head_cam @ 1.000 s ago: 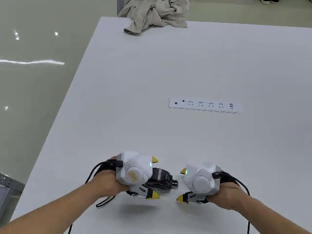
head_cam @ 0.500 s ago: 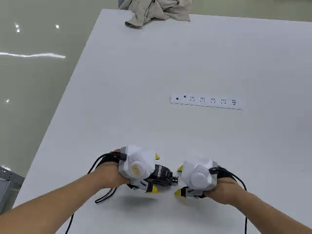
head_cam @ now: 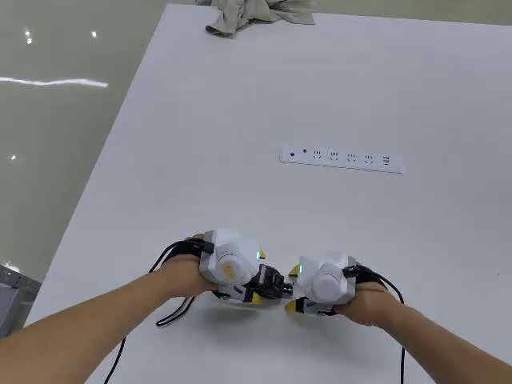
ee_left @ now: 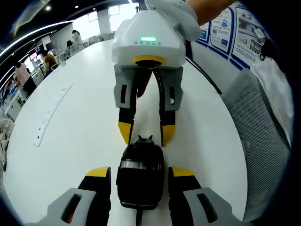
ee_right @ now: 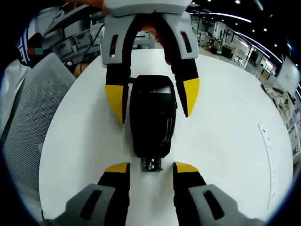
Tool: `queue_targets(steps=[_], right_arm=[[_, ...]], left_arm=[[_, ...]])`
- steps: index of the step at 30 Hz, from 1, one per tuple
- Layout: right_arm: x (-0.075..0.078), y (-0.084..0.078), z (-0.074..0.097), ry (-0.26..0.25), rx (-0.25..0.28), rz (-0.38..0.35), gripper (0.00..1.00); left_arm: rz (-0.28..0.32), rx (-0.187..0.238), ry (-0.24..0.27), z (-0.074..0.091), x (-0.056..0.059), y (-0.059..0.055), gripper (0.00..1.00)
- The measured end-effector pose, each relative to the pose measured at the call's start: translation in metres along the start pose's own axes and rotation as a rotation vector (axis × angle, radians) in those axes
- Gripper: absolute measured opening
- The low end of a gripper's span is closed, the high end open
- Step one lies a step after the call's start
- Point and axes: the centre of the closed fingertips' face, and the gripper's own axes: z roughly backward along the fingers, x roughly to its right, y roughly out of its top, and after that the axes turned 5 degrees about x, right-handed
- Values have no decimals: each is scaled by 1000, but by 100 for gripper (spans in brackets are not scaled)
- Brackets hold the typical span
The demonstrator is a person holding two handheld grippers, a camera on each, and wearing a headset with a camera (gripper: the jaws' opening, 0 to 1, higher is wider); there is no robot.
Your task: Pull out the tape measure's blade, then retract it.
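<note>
A black tape measure (head_cam: 270,282) sits between my two grippers near the front edge of the white table (head_cam: 320,88). My left gripper (head_cam: 258,276) is shut on its body (ee_left: 141,175), one jaw on each side. The small metal hook of the blade (ee_right: 151,164) points at my right gripper (head_cam: 293,288). That right gripper (ee_right: 151,168) is open, its yellow-tipped fingers (ee_right: 117,168) straddling the hook without pinching it. No blade is drawn out. In the left gripper view, the right gripper (ee_left: 146,134) faces me just past the tape's nose.
A white power strip (head_cam: 341,158) lies mid-table beyond the grippers. A crumpled beige cloth (head_cam: 256,12) sits at the far edge. The table's left edge (head_cam: 104,168) drops to a glossy floor. A grey mesh chair back (ee_left: 263,122) stands near the table's front edge.
The two grippers have come closer together, and the right gripper's fingertips have reached the tape's hook end. The left gripper still holds the tape measure. The head camera has shifted slightly.
</note>
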Motion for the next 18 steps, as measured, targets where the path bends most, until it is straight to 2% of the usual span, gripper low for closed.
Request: queue_targets(steps=[18], right_arm=[[2, 1, -1, 18, 13, -28, 24]], left_arm=[[-13, -16, -2, -1, -1, 0, 36]])
